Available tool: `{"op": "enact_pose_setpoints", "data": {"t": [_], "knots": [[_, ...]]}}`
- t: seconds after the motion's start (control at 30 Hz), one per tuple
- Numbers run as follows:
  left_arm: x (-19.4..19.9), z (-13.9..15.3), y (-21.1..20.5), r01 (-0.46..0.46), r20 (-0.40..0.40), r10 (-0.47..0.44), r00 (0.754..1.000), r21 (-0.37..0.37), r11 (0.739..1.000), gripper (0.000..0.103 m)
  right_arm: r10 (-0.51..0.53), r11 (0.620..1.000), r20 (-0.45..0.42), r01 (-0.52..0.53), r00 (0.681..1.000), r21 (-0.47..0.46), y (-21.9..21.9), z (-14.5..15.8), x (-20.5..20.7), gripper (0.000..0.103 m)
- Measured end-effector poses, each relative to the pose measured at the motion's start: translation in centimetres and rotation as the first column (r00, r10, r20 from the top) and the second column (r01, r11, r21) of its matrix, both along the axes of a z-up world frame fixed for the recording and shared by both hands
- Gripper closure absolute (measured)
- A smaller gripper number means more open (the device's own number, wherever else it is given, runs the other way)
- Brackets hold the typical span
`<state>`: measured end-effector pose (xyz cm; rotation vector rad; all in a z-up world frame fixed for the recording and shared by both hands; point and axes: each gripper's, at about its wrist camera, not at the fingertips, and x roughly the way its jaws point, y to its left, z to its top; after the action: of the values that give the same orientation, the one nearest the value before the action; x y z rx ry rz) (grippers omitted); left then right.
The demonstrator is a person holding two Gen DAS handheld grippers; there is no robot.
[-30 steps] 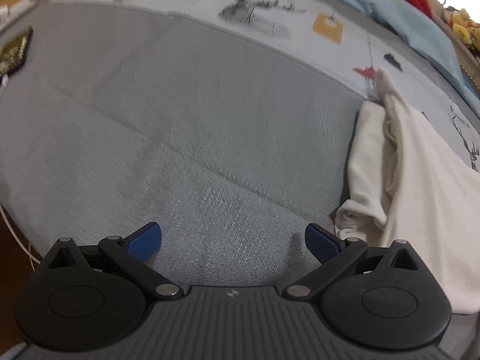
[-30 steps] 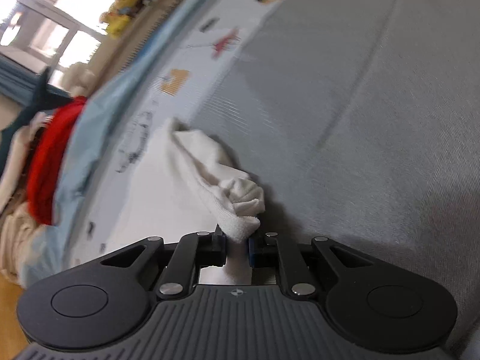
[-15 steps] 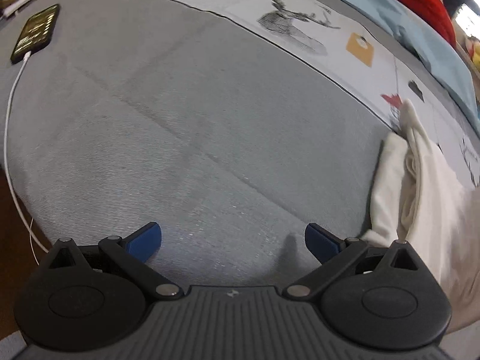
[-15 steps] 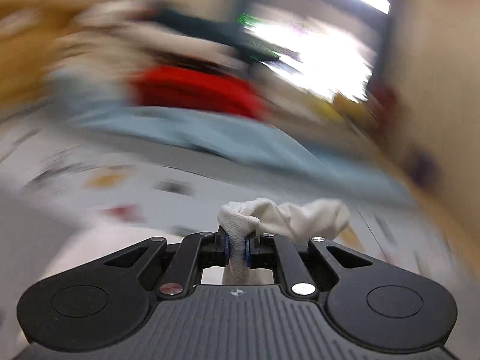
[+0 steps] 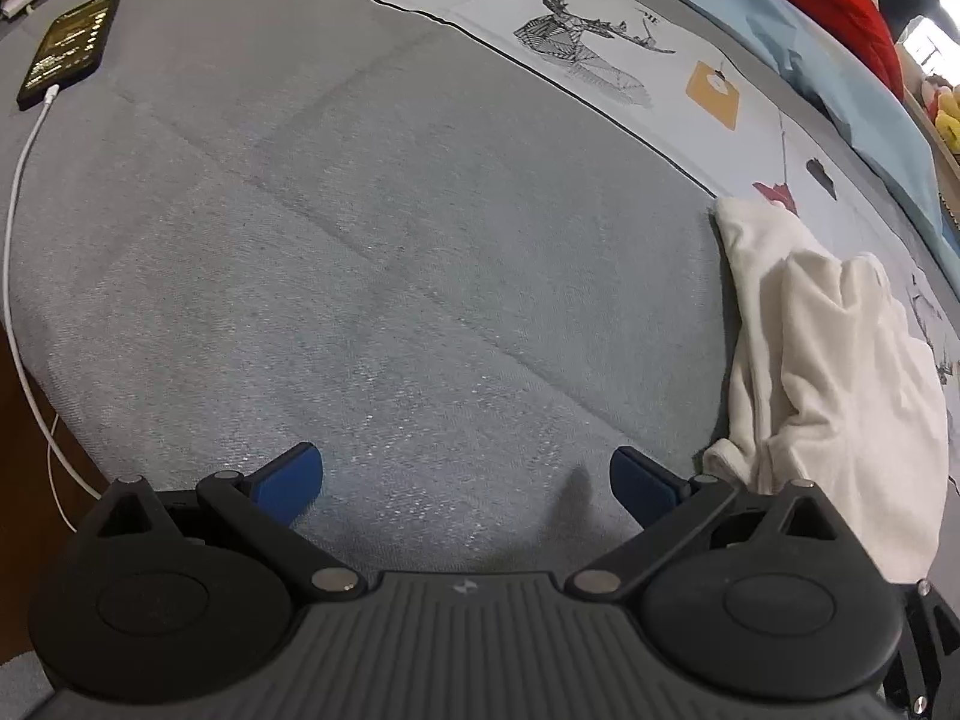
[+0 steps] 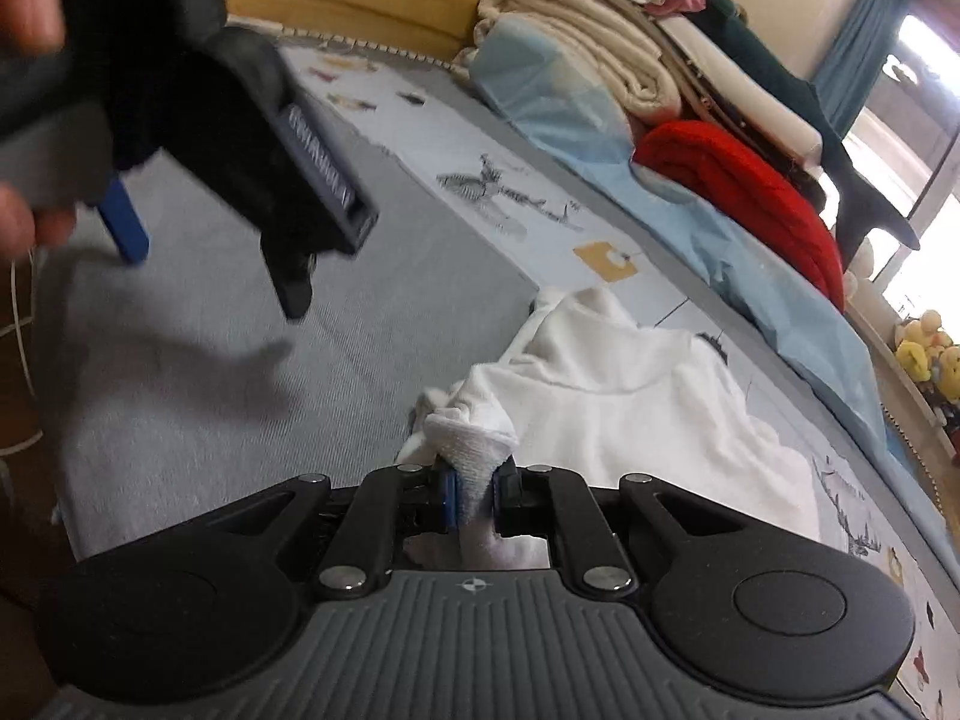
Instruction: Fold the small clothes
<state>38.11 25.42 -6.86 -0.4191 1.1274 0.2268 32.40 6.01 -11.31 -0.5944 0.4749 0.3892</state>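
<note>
White terry garment (image 6: pixel 630 396) lies lower right of frame, long axis running up-frame; right gripper (image 6: pixel 477 489) pinches its near cuff, jaws easing slightly; left gripper (image 5: pixel 465 474), spread and empty, sits just left.

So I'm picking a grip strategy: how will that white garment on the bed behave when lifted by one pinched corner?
Probably floppy: the white garment lies in soft folds and bunches where the right gripper pinches it. Likely light, since a small pinch holds the raised corner. The terry-like weave looks grippy, so slipping seems unlikely; the rest should drape and trail.
</note>
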Motion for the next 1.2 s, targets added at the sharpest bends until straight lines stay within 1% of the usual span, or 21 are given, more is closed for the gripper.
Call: {"op": "enact_pose_setpoints", "data": {"t": [0.03, 0.07, 0.13, 0.17, 0.27, 0.37, 0.43, 0.5, 0.53, 0.57, 0.6, 0.63, 0.7, 0.77, 0.8, 0.87, 0.93, 1.0, 1.1, 1.13, 1.2], "knots": [[0.0, 0.0, -0.2, 0.006, 0.000, -0.006, 1.000, 0.001, 1.000, 0.001, 0.006, 1.000, -0.001, -0.006, 1.000, 0.009, 0.0, 0.1, 0.0, 0.084], [0.0, 0.0, -0.4, 0.013, 0.000, -0.013, 1.000, 0.005, 1.000, 0.001, 0.012, 1.000, -0.009, -0.012, 1.000, 0.016, 0.3, 0.0, -0.6, 0.066], [0.1, 0.0, -0.8, 0.027, -0.001, -0.027, 1.000, 0.007, 1.000, 0.001, 0.064, 0.997, -0.093, -0.061, 0.994, 0.041, 0.7, -0.5, -1.0, 0.045], [0.1, 0.0, -1.0, 0.032, 0.002, -0.032, 0.999, 0.002, 0.999, 0.001, 0.097, 0.994, -0.132, -0.088, 0.987, 0.068, 0.6, -0.6, -1.8, 0.040], [0.1, 0.2, -1.5, 0.050, 0.014, -0.050, 0.999, -0.033, 0.998, 0.001, 0.148, 0.987, -0.126, -0.138, 0.981, 0.088, 0.0, -0.2, -3.6, 0.042], [-0.5, 0.9, -2.5, 0.078, 0.052, -0.074, 0.996, -0.082, 0.994, 0.001, 0.128, 0.982, -0.144, -0.106, 0.981, 0.155, -2.7, 1.7, -4.1, 0.043], [-1.2, 1.6, -3.5, 0.105, 0.090, -0.096, 0.991, -0.108, 0.989, 0.001, 0.058, 0.983, -0.126, -0.034, 0.990, 0.180, -5.1, 3.1, -4.1, 0.043], [-2.0, 2.3, -4.5, 0.140, 0.126, -0.123, 0.984, -0.135, 0.981, 0.001, -0.038, 0.978, -0.083, 0.054, 0.996, 0.203, -7.9, 4.4, -4.0, 0.043], [-2.5, 2.8, -5.2, 0.164, 0.159, -0.140, 0.977, -0.144, 0.976, 0.001, -0.086, 0.974, -0.058, 0.096, 0.995, 0.204, -9.0, 4.9, -4.0, 0.043], [-2.8, 3.1, -5.9, 0.182, 0.179, -0.156, 0.971, -0.137, 0.974, 0.001, -0.132, 0.971, -0.035, 0.136, 0.991, 0.197, -10.1, 5.2, -3.7, 0.043], [-2.8, 3.3, -6.9, 0.202, 0.188, -0.179, 0.966, -0.111, 0.973, 0.001, -0.159, 0.969, -0.027, 0.162, 0.987, 0.188, -10.9, 5.2, -3.2, 0.043], [-2.5, 3.1, -7.9, 0.219, 0.177, -0.202, 0.963, -0.080, 0.973, 0.001, -0.185, 0.967, -0.032, 0.187, 0.982, 0.172, -11.5, 4.9, -2.8, 0.043], [-1.4, 2.2, -9.7, 0.239, 0.108, -0.238, 0.965, 0.003, 0.971, 0.001, -0.221, 0.963, -0.070, 0.229, 0.973, 0.144, -12.4, 3.5, -1.5, 0.043], [-0.7, 0.8, -10.6, 0.240, 0.027, -0.242, 0.970, 0.069, 0.968, 0.001, -0.243, 0.960, -0.133, 0.258, 0.961, 0.109, -12.6, 1.6, -0.7, 0.043], [-0.5, 0.3, -10.5, 0.233, 0.008, -0.234, 0.972, 0.070, 0.970, 0.001, -0.251, 0.959, -0.152, 0.267, 0.956, 0.093, -12.6, 0.8, -0.6, 0.043], [-0.5, 0.1, -9.9, 0.216, 0.004, -0.216, 0.976, 0.034, 0.976, 0.001, -0.246, 0.961, -0.155, 0.262, 0.957, 0.090, -12.8, 0.1, -0.9, 0.043], [-0.9, 0.2, -9.3, 0.195, 0.010, -0.195, 0.981, 0.011, 0.981, 0.001, -0.234, 0.954, -0.180, 0.262, 0.955, 0.149, -13.4, 0.7, -1.2, 0.043], [-1.7, 0.5, -8.8, 0.169, 0.017, -0.169, 0.985, -0.004, 0.986, 0.001, -0.242, 0.932, -0.198, 0.284, 0.950, 0.225, -14.5, 2.1, -1.5, 0.042], [-3.5, 1.5, -8.7, 0.165, 0.044, -0.165, 0.985, -0.016, 0.986, 0.001, -0.247, 0.907, -0.178, 0.292, 0.952, 0.303, -15.8, 3.7, -3.4, 0.040], [-4.2, 2.0, -8.8, 0.174, 0.067, -0.172, 0.983, -0.013, 0.985, 0.001, -0.246, 0.902, -0.173, 0.290, 0.954, 0.320, -16.3, 3.9, -4.1, 0.039], [-5.9, 2.9, -9.2, 0.162, 0.110, -0.165, 0.980, 0.035, 0.986, 0.001, -0.249, 0.894, -0.155, 0.289, 0.956, 0.343, -17.0, 4.2, -5.7, 0.037]]}}
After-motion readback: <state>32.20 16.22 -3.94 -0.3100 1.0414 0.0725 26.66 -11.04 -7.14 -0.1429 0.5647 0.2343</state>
